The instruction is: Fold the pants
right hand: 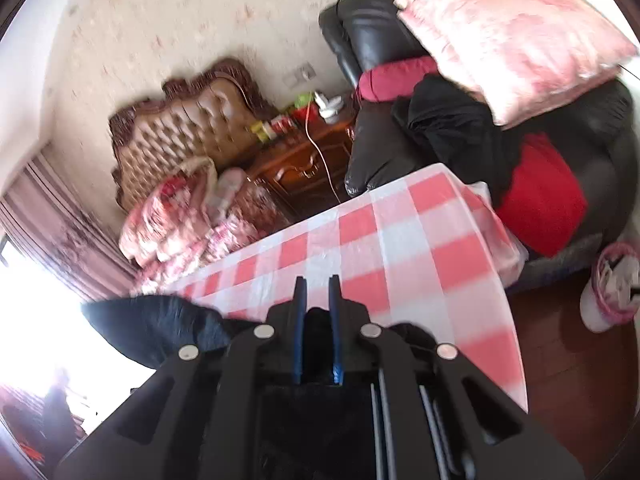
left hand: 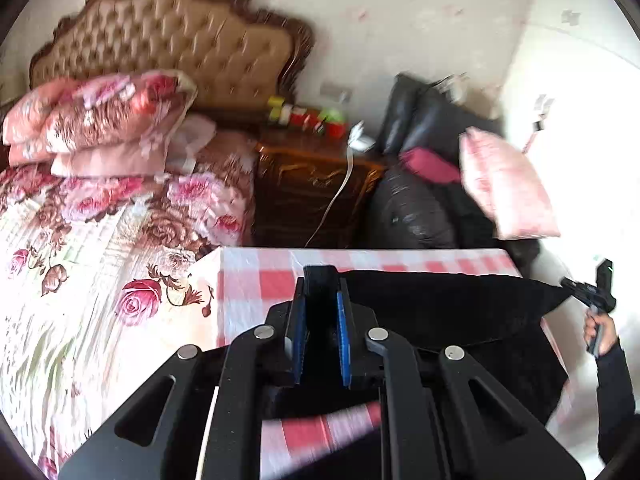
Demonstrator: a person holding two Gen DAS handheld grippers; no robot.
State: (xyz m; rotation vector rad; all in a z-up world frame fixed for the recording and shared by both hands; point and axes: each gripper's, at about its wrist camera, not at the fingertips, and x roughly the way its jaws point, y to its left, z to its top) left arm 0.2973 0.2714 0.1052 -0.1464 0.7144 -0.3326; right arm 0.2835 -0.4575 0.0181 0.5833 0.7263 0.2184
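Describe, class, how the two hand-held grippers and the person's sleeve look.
Left gripper: matte black linkage arms with round silver pivot pins and blue pads. Right gripper looks the same: black arms, silver pins, blue pads. The sleeve is dark.

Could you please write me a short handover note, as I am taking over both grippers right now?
Left gripper: shut on the black pants, lifted edge between its fingers.
Right gripper: shut on the pants' other end.
Pants: stretched between the two grippers above the checked tablecloth.
Done: both ends gripped and raised.
Left: lay them down and make the folds; none visible yet.
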